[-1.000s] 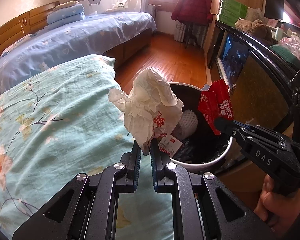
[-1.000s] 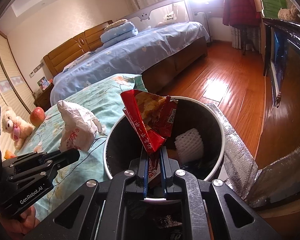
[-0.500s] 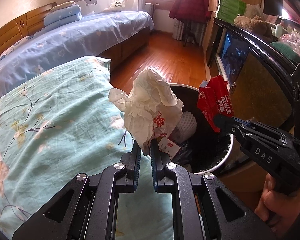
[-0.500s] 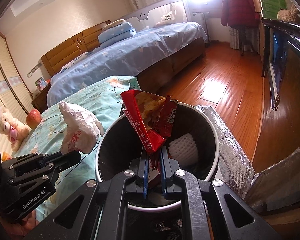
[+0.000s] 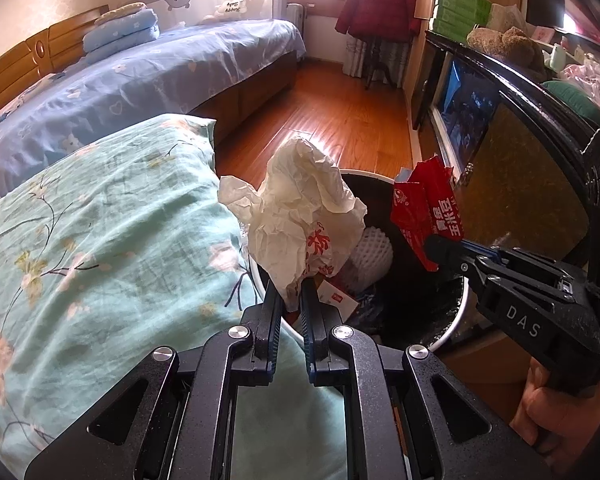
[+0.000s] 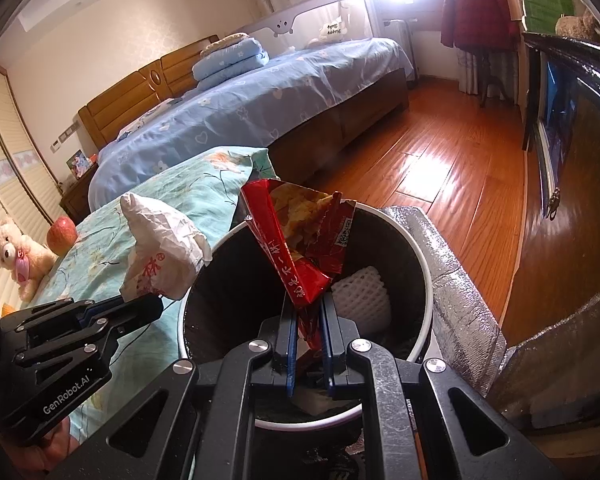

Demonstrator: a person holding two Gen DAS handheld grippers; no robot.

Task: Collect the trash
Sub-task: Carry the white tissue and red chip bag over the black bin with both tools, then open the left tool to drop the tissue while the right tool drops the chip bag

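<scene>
Upright, the red wrapper (image 6: 300, 252) stands in the right tongs (image 6: 309, 320).

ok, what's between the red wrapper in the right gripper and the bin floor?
Open air, then the white foam net and other trash already lying in the trash bin. The right wrist view shows the red wrapper hanging over the opening.

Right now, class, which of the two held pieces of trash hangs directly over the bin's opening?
The red snack wrapper in the right gripper hangs over the bin; the white paper bag is beside the rim.
</scene>
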